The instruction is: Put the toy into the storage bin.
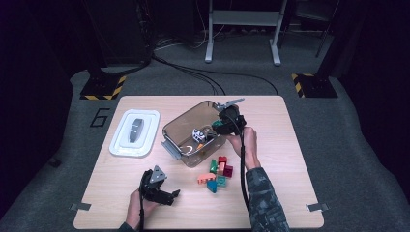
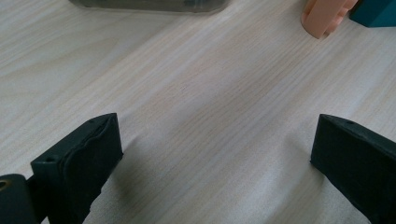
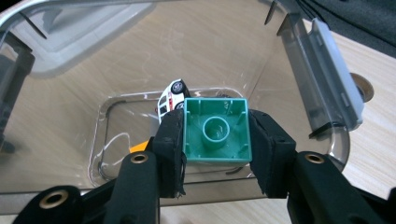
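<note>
Green block (image 3: 217, 130) sits square between my right gripper (image 3: 215, 140) pads, hollow underside facing the camera so I can see the round socket inside it. It looks to me like a light, hard plastic brick: stiff walls, nothing to crush, but smooth enough that it could skid if I squeezed on a corner. So the flat opposite sides are the place to take it, and that is how I have it, one pad on each side wall, jaws drawn in to the width of the block and pinching it. I'm holding it over the open mouth of the clear plastic bin (image 3: 322, 93), and down on the bin floor there is a small white toy car (image 3: 171, 95) with something orange beside it. From the high view, the right gripper (image 1: 218, 124) hangs at the bin's (image 1: 176, 128) far-right rim, the white lid (image 1: 119, 140) lies apart to the left, and a cluster of coloured blocks (image 1: 217, 174) waits on the table (image 1: 270, 116) just in front of the bin. My left gripper (image 1: 170, 195) rests low on the wood near the front edge, jaws spread wide with bare table (image 2: 210, 102) between them, holding nothing; a peach block (image 2: 322, 16) and a teal block (image 2: 376, 13) sit further ahead of it.
</note>
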Motion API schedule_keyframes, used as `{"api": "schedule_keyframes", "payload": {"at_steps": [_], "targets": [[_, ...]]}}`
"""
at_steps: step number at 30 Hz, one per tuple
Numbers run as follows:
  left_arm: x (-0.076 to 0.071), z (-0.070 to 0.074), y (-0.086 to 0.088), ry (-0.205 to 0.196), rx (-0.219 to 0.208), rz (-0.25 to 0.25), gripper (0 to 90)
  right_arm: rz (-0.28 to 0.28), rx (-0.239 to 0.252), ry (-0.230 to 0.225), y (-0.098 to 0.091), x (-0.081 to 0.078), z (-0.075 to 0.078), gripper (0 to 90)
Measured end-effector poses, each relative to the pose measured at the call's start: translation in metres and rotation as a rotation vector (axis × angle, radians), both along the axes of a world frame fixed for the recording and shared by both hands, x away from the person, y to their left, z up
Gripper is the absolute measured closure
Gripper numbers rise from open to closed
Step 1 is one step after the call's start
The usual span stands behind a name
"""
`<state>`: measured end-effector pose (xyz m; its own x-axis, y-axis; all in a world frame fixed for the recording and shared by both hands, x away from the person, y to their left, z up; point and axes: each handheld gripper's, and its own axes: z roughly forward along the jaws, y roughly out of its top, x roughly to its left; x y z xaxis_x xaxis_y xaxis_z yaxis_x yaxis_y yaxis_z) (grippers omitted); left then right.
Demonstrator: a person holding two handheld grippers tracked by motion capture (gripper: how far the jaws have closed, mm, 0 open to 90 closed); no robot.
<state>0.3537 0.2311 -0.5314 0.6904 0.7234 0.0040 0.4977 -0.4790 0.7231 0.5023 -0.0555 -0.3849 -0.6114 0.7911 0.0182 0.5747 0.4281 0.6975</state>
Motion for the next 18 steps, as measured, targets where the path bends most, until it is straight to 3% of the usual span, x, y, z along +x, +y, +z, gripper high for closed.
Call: {"api": "schedule_keyframes", "payload": {"at_steps": [7,18], "targets": [[0.0,0.0,0.0,0.0,0.001,-0.001,1.9,0.023,-0.035,0.012,0.0019,-0.0028,-0.0023,58.3],[0.0,0.0001,0.0001,0.001,0.002,-0.001,1.9,0.043,-0.041,0.019,0.0038,-0.0063,-0.0039,55.4]]}}
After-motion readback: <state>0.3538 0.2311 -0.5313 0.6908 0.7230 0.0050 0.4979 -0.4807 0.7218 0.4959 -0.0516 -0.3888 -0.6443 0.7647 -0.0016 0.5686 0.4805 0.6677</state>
